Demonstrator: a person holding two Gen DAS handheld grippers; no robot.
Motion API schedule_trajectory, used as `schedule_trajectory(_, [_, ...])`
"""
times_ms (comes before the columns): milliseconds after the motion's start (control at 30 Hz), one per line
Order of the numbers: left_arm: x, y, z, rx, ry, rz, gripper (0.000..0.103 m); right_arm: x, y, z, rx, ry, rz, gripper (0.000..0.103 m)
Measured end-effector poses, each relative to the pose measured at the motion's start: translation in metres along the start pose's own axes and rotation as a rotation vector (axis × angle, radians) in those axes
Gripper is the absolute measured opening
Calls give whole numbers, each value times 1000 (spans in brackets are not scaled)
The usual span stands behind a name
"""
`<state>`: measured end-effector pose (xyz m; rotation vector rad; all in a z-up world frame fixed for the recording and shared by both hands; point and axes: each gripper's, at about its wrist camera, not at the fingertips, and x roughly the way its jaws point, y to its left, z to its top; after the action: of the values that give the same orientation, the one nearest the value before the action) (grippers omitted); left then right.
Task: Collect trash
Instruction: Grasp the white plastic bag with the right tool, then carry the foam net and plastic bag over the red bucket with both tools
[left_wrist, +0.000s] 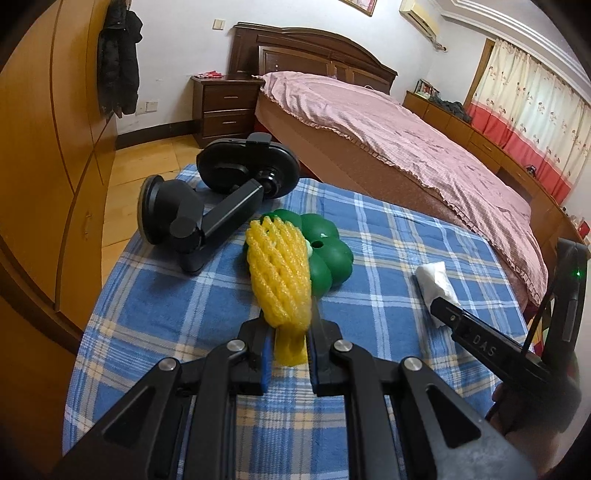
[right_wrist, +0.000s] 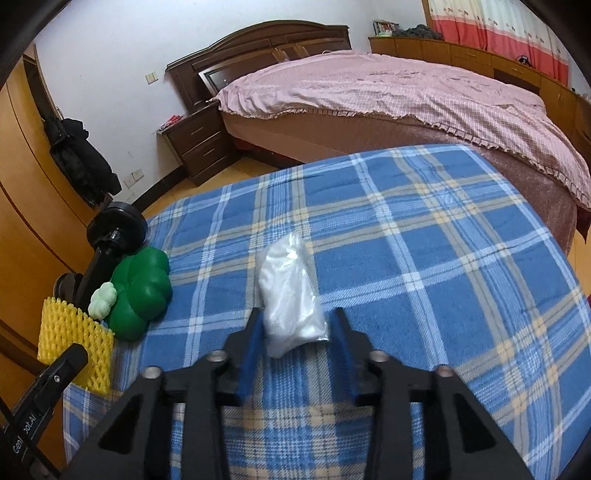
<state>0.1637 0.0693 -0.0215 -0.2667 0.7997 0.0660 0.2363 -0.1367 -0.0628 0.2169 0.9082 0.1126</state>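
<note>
A yellow foam fruit net (left_wrist: 279, 273) lies on the blue plaid tablecloth (left_wrist: 388, 240), leaning on a green pumpkin-shaped toy (left_wrist: 328, 247). My left gripper (left_wrist: 290, 325) is shut on the net's near end. A white crumpled plastic bag (right_wrist: 290, 295) lies in the middle of the cloth (right_wrist: 424, 240). My right gripper (right_wrist: 295, 328) is open, its jaws on either side of the bag's near end. The bag (left_wrist: 436, 280) and the right gripper also show in the left wrist view. The net (right_wrist: 74, 339) and toy (right_wrist: 140, 291) show at the left of the right wrist view.
A black phone mount with suction cup (left_wrist: 207, 199) lies at the table's far left. A bed with pink cover (left_wrist: 406, 140) stands just beyond the table. A wooden wardrobe (left_wrist: 48, 166) is at the left, a dark nightstand (left_wrist: 225, 103) behind.
</note>
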Motion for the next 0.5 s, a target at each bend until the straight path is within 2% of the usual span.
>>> schedule_trajectory(200, [-5, -5, -2, 2, 0, -17, 14, -11, -3, -8, -20, -11, 18, 34])
schedule_trajectory(500, [-22, -18, -10, 18, -3, -55, 14, -57, -21, -30, 18, -35, 46, 34])
